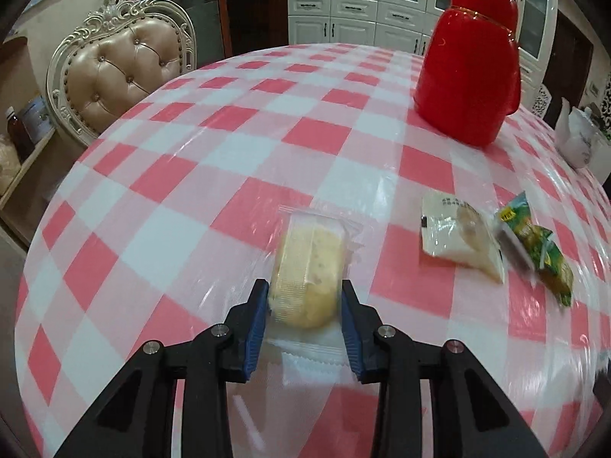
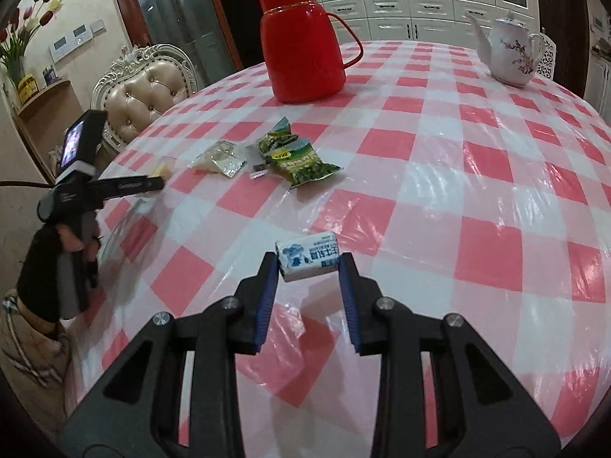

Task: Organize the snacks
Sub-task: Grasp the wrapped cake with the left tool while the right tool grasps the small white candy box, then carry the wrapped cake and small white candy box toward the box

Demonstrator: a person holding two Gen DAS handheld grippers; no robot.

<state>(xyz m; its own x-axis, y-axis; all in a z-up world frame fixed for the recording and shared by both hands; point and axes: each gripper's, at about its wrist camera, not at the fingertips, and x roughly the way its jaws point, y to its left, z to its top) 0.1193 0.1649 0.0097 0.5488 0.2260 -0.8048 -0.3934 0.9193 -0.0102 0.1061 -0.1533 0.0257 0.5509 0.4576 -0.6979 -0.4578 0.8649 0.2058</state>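
Note:
My left gripper point(image 1: 304, 290) is shut on a clear-wrapped yellow pastry point(image 1: 305, 267) and holds it over the checked table. To its right lie a white-wrapped pastry point(image 1: 458, 236) and a green snack packet point(image 1: 538, 244). My right gripper point(image 2: 308, 261) is shut on a small white and blue candy packet point(image 2: 307, 257) just above the cloth. In the right wrist view the left gripper point(image 2: 158, 181) shows at the left, with the white-wrapped pastry point(image 2: 219, 160) and green packets point(image 2: 301, 160) beyond it.
A red thermos jug point(image 2: 305, 42) stands at the back of the table point(image 2: 477, 191), also in the left wrist view point(image 1: 469, 68). A white teapot point(image 2: 509, 53) stands back right. A tufted chair point(image 1: 118, 65) is at the table's left edge.

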